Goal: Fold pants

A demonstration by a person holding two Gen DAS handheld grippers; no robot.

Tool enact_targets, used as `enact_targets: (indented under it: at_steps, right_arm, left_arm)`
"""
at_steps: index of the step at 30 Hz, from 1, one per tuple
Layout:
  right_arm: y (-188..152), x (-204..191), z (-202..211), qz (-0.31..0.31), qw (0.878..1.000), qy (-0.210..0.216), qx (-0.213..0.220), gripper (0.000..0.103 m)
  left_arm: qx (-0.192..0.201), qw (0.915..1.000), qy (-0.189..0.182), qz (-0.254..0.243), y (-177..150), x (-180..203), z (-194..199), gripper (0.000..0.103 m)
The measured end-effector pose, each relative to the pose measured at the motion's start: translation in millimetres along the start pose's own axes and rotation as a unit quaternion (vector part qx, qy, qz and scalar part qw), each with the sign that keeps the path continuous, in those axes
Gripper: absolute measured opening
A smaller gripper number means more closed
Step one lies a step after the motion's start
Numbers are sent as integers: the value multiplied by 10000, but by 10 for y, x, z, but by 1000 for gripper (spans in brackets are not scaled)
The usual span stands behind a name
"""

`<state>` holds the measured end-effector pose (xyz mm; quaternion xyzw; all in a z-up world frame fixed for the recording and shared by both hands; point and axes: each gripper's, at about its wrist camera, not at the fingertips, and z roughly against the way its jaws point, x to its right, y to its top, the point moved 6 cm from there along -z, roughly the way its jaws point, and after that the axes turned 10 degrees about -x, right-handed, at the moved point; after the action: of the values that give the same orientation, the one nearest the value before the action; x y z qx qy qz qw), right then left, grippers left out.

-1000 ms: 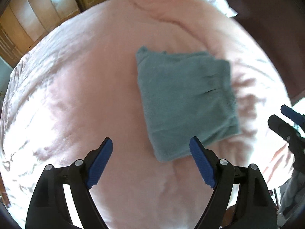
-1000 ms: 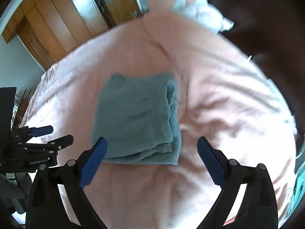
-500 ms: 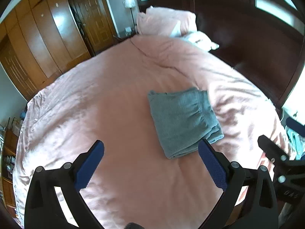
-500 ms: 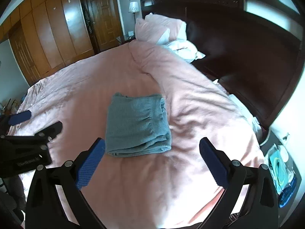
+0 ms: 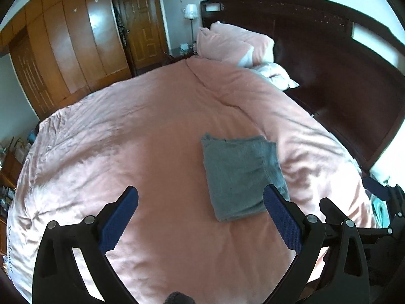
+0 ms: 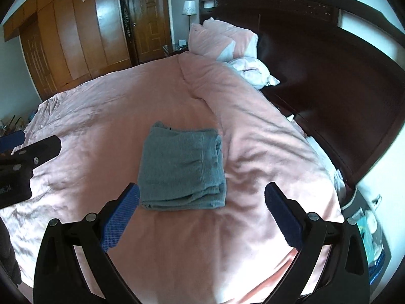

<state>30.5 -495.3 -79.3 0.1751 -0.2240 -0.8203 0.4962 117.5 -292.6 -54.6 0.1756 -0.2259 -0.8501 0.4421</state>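
The grey pants [image 5: 240, 174] lie folded into a compact rectangle on the pink bed [image 5: 141, 136]; they also show in the right wrist view [image 6: 182, 169]. My left gripper [image 5: 201, 210] is open and empty, held above the bed, back from the pants. My right gripper [image 6: 202, 207] is open and empty, held above the near edge of the pants without touching them. The right gripper shows at the right edge of the left wrist view [image 5: 374, 202], and the left gripper at the left edge of the right wrist view [image 6: 27, 152].
Pink pillows [image 5: 233, 43] lie at the head of the bed against a dark wooden headboard [image 5: 329, 50]. Wooden wardrobes [image 5: 63, 50] and a door [image 5: 141, 25] stand behind the bed. A lamp [image 5: 191, 10] stands by the headboard.
Both grippers have pulled back and up from the folded pants, so the pants look smaller and more of the room shows. The pants have not moved.
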Motion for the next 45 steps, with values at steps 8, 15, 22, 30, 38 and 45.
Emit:
enact_targets:
  at_steps: [8,15,22,30,38,45]
  right_arm:
    - [230,41,-138,342,9994,-19,-3,100]
    - [239,68,-226,379,9992,-28,-141,100]
    - [132,11,-331,448,9984,2,-337,100]
    - [64,-9,-406,409,9980,-1,-476,100]
    - [56,1,-433,401,9978,-30,-532,100]
    - [65,3,-468,380,9976,-34,-570,100]
  left_arm:
    - [82,9997,-173,149,168,98,-83,98]
    - [-56,9998,210,-25,161,195,-210,98]
    - [-249,9996,94,-50,102,185,-330,98]
    - [-466,9988,24,-153,38,203,-483,98]
    - [-444,9986,-38,-285,56,266,-521,98]
    - [-432,9985,-68,-329,66,277,-551,98]
